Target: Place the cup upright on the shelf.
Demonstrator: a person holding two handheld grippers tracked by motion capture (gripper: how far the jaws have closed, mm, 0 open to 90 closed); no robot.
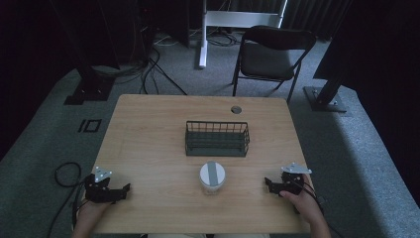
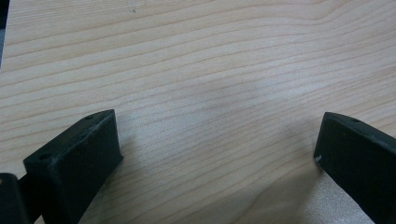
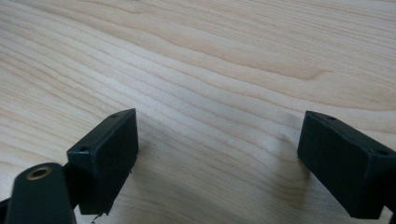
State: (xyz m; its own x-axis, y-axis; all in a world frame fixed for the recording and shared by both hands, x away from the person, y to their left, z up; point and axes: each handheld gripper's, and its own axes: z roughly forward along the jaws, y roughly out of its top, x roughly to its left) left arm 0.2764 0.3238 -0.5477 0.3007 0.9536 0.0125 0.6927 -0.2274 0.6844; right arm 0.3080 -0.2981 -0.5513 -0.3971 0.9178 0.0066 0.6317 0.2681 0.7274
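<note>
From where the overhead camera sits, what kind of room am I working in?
Most likely a lab or recording studio, not a home. Dark curtains ring a grey carpet, loose cables trail across it, and black stand bases flank the wooden table. A folding chair stands behind.

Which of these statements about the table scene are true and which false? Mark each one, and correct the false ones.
1. The wire basket has nothing in it. True.
2. The jar with the white lid stands inside the basket. False: it stands on the table, on the person's side of the basket.
3. Both grippers are open. True: the left gripper and the right gripper each have their jaws wide apart over bare wood.
4. The left gripper holds the jar. False: it holds nothing.
5. A folding chair stands beyond the table. True.
</note>
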